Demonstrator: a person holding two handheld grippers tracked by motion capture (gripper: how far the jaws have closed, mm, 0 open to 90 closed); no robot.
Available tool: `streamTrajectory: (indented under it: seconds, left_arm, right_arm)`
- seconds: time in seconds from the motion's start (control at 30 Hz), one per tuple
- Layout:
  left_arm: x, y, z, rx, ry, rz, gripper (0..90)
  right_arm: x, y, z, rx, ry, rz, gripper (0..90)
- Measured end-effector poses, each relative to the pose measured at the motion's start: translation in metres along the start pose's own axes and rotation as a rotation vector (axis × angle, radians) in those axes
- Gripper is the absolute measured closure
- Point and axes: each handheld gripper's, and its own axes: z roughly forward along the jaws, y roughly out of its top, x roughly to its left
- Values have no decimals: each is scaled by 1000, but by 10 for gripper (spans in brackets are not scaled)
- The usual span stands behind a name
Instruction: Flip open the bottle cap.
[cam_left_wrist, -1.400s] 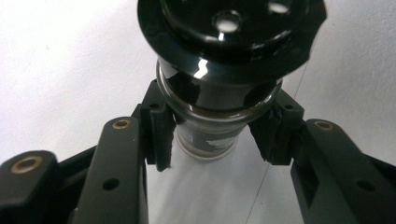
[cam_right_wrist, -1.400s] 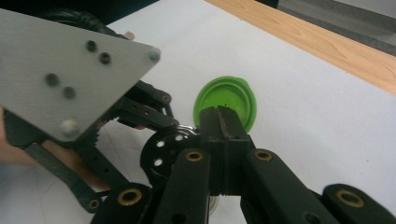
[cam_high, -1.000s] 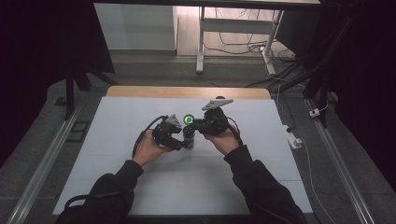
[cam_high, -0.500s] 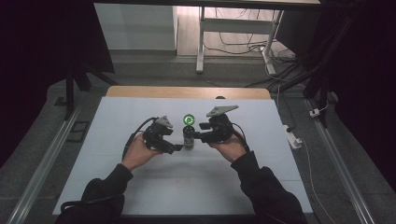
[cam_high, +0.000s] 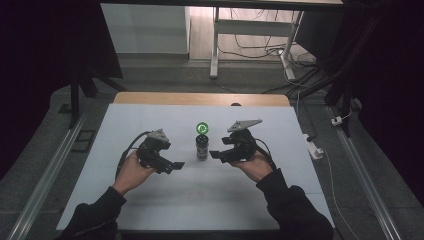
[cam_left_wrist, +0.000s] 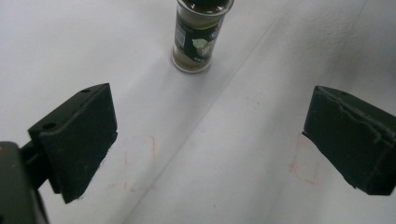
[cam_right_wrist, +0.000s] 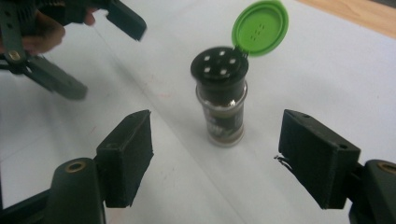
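Observation:
A small spice jar stands upright at the middle of the white table. Its green flip lid is swung open and the black shaker top with several holes is bare. In the right gripper view the jar sits just beyond the wide-apart jaws, and the lid stands up behind it. My right gripper is open, just right of the jar. My left gripper is open, to the jar's left and nearer the person. The jar shows at the top of the left gripper view.
Faint red marks dot the white cover near the left jaws. A wooden strip runs along the table's far edge. Cables and a desk frame stand on the floor beyond it. A power strip lies off the right edge.
Both hands have drawn back from the jar toward the person and apart, left and right. The jar now stands alone between the two open grippers with its lid open.

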Motion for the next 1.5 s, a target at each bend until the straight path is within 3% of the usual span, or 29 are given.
streamTrajectory:
  seconds: [0.2, 0.33, 0.87, 1.27, 1.5]
  left_arm:
    - [-7, -11, -15, -18, -3, -15, 15]
    - [-13, -19, -22, -8, 3, 2, 0]
    - [-31, -61, -64, -92, 24, -65, 3]
    - [-38, -96, -95, -154, 91, -135, 0]
    - [-40, -119, -109, -162, 148, -179, 0]
  right_arm:
    - [6, -9, -9, 4, 12, -1, 186]
    - [8, -16, -16, 3, 5, 13, 138]
    - [11, -56, -55, -21, -77, 35, 0]
    - [9, -95, -95, -58, -144, 110, 0]
    - [7, -123, -119, -73, -219, 167, 0]
